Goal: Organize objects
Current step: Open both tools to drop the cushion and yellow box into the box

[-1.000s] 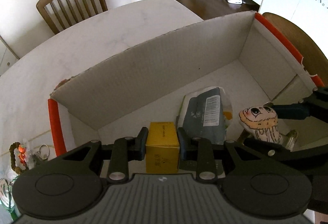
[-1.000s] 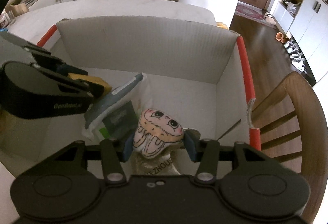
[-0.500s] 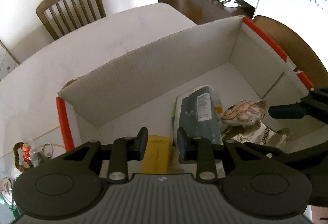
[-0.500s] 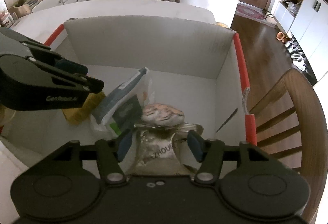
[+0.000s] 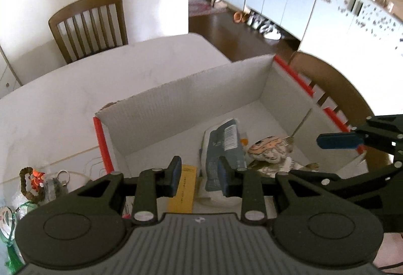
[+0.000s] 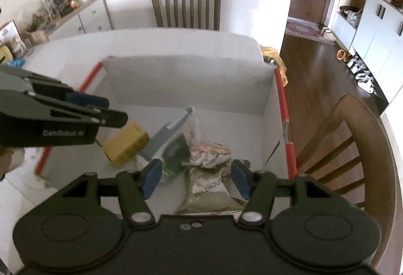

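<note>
A cardboard carton (image 5: 191,104) with red-taped edges stands on the white table. On its floor lie a yellow box (image 5: 185,187), a grey-blue packet (image 5: 224,146), a soft pouch with a cartoon face (image 5: 269,149) and a fork (image 5: 298,126). The pouch (image 6: 210,153) rests on a foil packet (image 6: 209,192). My left gripper (image 5: 199,171) hovers above the yellow box (image 6: 126,146), its pads a little apart and empty. My right gripper (image 6: 196,174) hangs open over the pouch and foil packet without touching them.
Trinkets and a key ring (image 5: 35,182) lie on the table (image 5: 75,88) left of the carton. One wooden chair (image 5: 88,23) stands at the far side, another (image 6: 347,149) close to the carton's right wall. Wooden floor lies beyond.
Both grippers have risen out of the carton. The right jaws widened and let go of the cartoon pouch, which dropped onto the foil packet. The yellow box stayed on the floor below the left gripper.
</note>
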`<act>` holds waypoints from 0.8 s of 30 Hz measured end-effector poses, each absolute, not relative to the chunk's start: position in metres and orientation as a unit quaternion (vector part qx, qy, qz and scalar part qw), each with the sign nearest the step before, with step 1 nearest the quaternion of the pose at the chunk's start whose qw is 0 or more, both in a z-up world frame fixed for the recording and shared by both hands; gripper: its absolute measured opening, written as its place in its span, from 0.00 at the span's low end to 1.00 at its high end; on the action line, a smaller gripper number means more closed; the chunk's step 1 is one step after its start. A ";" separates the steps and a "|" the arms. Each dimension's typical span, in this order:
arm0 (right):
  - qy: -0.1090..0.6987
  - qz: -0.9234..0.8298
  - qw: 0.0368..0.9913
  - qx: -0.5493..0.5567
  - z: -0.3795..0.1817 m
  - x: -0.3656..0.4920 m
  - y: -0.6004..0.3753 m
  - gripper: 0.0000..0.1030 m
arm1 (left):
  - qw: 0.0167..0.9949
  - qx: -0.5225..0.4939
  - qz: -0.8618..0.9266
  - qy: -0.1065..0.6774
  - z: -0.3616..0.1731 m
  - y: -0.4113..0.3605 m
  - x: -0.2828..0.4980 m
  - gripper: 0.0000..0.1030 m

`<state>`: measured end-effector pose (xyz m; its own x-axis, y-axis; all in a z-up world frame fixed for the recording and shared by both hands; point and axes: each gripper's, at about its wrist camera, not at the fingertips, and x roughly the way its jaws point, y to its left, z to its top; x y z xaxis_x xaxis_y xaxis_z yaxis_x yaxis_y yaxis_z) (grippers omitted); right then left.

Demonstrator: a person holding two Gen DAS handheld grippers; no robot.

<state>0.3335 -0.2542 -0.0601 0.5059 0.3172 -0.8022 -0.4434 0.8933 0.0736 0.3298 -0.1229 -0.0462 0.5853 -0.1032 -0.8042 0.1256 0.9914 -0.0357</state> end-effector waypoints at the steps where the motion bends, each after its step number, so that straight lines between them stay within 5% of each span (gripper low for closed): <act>1: 0.440 0.220 0.868 -0.067 -0.055 0.330 -0.254 0.58 | 0.893 0.010 -0.066 0.446 -0.043 -0.121 0.327 0.29; 12: 0.388 0.223 0.894 -0.026 -0.018 0.291 -0.249 0.63 | 0.922 0.003 -0.088 0.377 -0.005 -0.097 0.273 0.30; 16: 0.375 0.222 0.900 -0.014 -0.010 0.277 -0.242 0.68 | 0.932 0.008 -0.086 0.352 0.004 -0.084 0.252 0.55; 24: 0.351 0.224 0.909 0.001 0.004 0.253 -0.219 0.80 | 0.938 0.000 -0.083 0.336 0.013 -0.048 0.221 0.61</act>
<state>0.2529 -0.2191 0.0043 0.6532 0.4076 -0.6381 -0.4061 0.8999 0.1591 0.2207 -0.0485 0.0127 0.7597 -0.1560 -0.6312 0.1560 0.9862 -0.0560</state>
